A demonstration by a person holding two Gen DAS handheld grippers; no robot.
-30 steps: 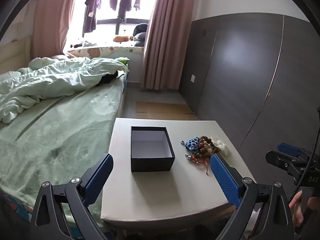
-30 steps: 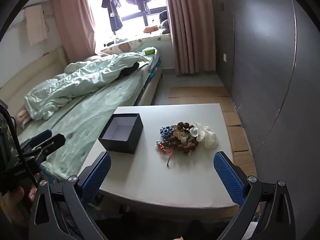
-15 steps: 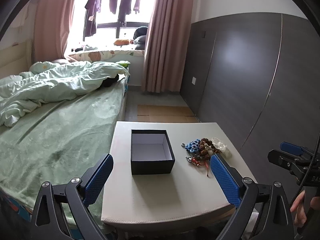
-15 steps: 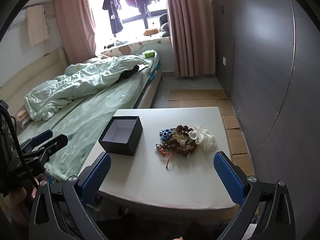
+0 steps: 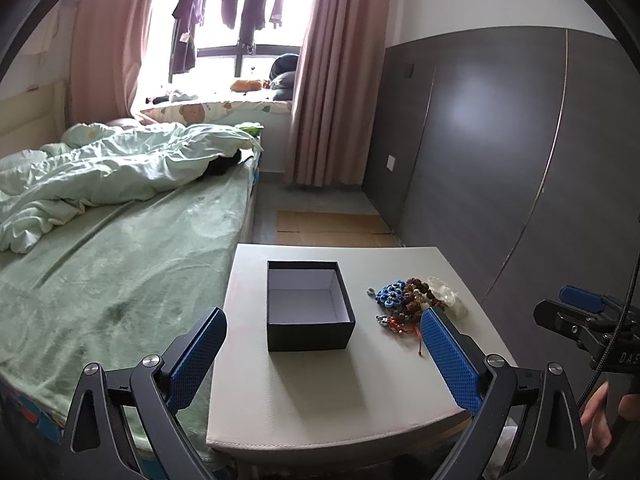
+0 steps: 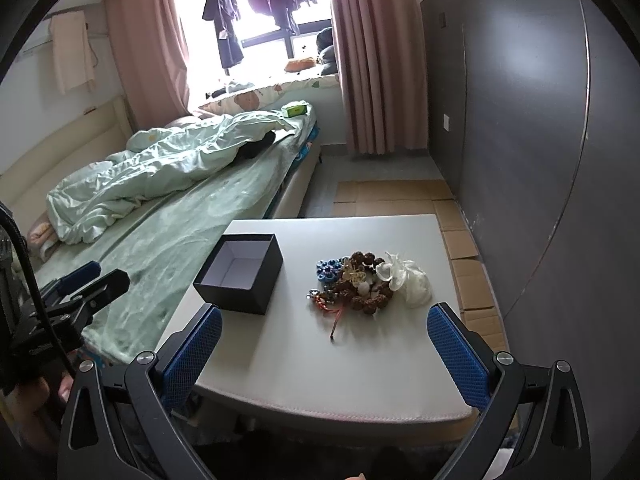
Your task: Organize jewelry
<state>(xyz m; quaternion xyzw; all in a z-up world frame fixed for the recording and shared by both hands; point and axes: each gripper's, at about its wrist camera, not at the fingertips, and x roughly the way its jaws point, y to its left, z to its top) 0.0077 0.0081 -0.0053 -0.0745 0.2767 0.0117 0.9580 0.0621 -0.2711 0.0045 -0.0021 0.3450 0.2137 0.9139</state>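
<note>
An empty black box with a pale inside stands open on the white table. To its right lies a heap of jewelry: blue beads, brown bead bracelets, a red cord and a clear white piece. My left gripper is open, held back over the table's near edge, nothing between its fingers. My right gripper is open too, in front of the heap and well short of it. Each gripper shows at the other view's side.
A bed with a green sheet and rumpled quilt runs along the table's left side. A dark grey wall panel stands to the right. Cardboard sheets cover the floor beyond the table. Pink curtains frame a window.
Both views have tilted up slightly, so the table and box sit lower in frame. Both grippers stay open and the jewelry and box have not moved.
</note>
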